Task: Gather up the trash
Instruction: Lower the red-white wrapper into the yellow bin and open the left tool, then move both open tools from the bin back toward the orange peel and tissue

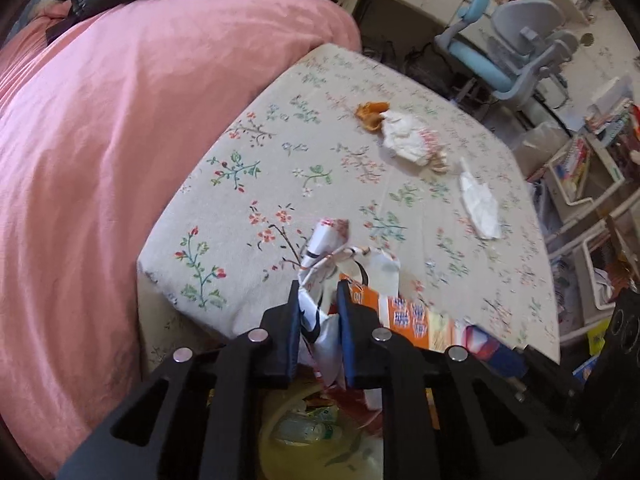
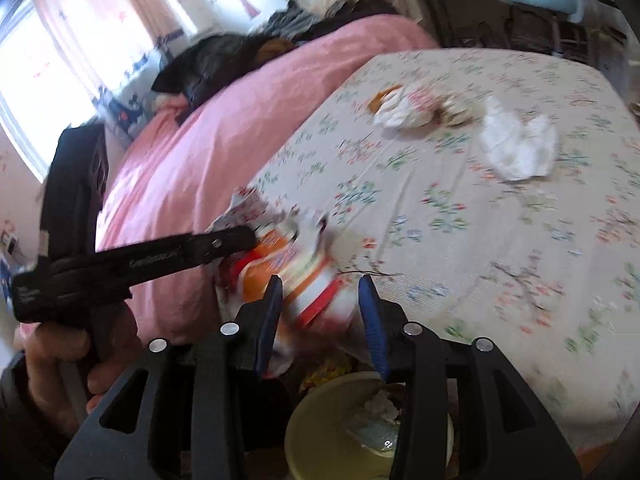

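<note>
Trash bin [image 2: 320,432] sits right below both my grippers, a pale yellow one with a plastic bottle [image 1: 304,430] and some crumpled bits already in it. Just above it my left gripper [image 1: 319,300] is clamped on a crinkly white plastic bag [image 1: 320,332], jaws nearly together with the bag squeezed between the pads. An orange snack packet [image 1: 404,316] hangs against that same bag, half over the edge of the bed. From the right side you can see my left hand [image 2: 60,364] wrapped round the left tool's handle, fingers pulled in on the trigger. My right gripper [image 2: 320,284] is partly open with the orange packet [image 2: 280,264] in the gap; picture's blurry there, so I can't tell if the pads actually press on it.

Further out, on the flowery sheet [image 1: 280,168], a crumpled white tissue [image 1: 480,204] lies on its own. Past that there's a wadded white wrapper [image 1: 408,138] with red print, touching a piece of orange peel [image 1: 372,114]. Pink blanket [image 1: 120,120] covers the left half of the bed, and a blue and grey chair [image 1: 516,52] stands at the far end by the desk.
</note>
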Demonstrator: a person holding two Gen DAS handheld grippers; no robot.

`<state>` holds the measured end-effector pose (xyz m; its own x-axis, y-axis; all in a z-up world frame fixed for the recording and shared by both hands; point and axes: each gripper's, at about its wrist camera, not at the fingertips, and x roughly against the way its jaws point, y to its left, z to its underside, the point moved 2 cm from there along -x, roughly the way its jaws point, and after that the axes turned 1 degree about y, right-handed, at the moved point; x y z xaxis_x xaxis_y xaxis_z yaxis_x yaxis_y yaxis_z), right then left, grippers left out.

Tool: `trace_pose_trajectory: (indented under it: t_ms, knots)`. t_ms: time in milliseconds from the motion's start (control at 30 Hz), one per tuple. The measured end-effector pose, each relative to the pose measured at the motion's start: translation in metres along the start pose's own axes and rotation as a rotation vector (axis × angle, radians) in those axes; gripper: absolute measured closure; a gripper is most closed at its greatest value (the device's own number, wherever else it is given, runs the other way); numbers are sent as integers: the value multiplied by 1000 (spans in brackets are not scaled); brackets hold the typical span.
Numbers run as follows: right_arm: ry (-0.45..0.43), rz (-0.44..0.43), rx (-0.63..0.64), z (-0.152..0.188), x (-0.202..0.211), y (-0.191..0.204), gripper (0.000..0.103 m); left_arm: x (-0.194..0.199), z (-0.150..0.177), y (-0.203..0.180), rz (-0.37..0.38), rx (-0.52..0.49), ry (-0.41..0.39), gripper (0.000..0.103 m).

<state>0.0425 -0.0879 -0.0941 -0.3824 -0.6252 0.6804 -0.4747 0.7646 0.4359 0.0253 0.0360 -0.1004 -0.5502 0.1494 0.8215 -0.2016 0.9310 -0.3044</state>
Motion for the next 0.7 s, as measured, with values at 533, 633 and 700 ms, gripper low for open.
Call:
trace_pose_trajectory:
  t_ms: [533, 633, 700]
  knots:
    - [-101, 70, -58, 41, 74, -19, 50, -11, 113, -65, -97, -410, 210, 40]
    - [-99, 102, -52, 46, 72, -20, 43, -7, 108, -66, -152, -425, 136, 33]
    - [-93, 123, -55, 48, 68, -22, 41, -2, 99, -60, -173, -383, 90, 30]
